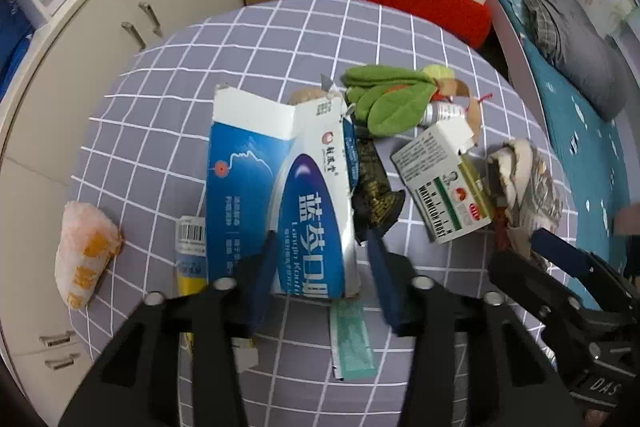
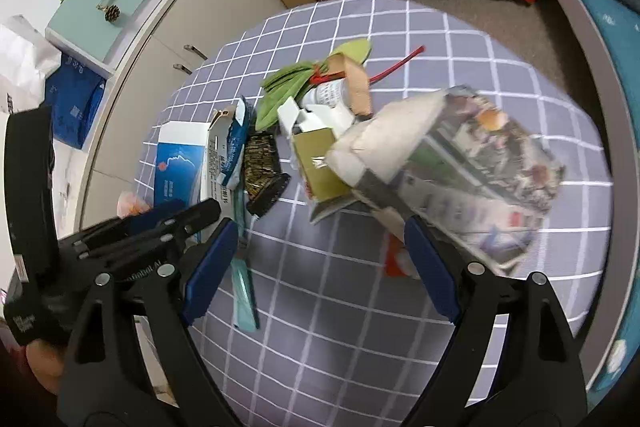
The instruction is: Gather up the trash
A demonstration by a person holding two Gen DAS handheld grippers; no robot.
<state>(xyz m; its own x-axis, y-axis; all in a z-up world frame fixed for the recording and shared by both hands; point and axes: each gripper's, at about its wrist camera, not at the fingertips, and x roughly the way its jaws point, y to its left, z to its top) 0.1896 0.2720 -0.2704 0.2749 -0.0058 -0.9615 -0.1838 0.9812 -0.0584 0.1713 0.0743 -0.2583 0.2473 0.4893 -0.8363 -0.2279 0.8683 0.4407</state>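
Blue-and-white cardboard box [image 1: 280, 195], torn open at the top, lying flat on the checked desk [image 1: 168, 75] in the middle of the litter, its near end between the left gripper [image 1: 320, 247] fingers [image 1: 262, 263]. Partly closed around that end; cannot tell whether the pads already press on the card. Could well crush or slip, the box being flat, empty and split. Just beside it a dark wrapper [image 1: 374, 187], likely to be dragged along. Further right, a crumpled newspaper wad [image 2: 472, 179] over a small green-and-white carton [image 2: 320, 167]. Right gripper [image 2: 320, 251] fingers [image 2: 430, 267] standing wide, empty, the wad's near edge by one pad. Risk there of nudging the pile, green cloth [image 2: 288, 87] and small bottle [image 2: 330, 93] included, toward the desk's far edge.
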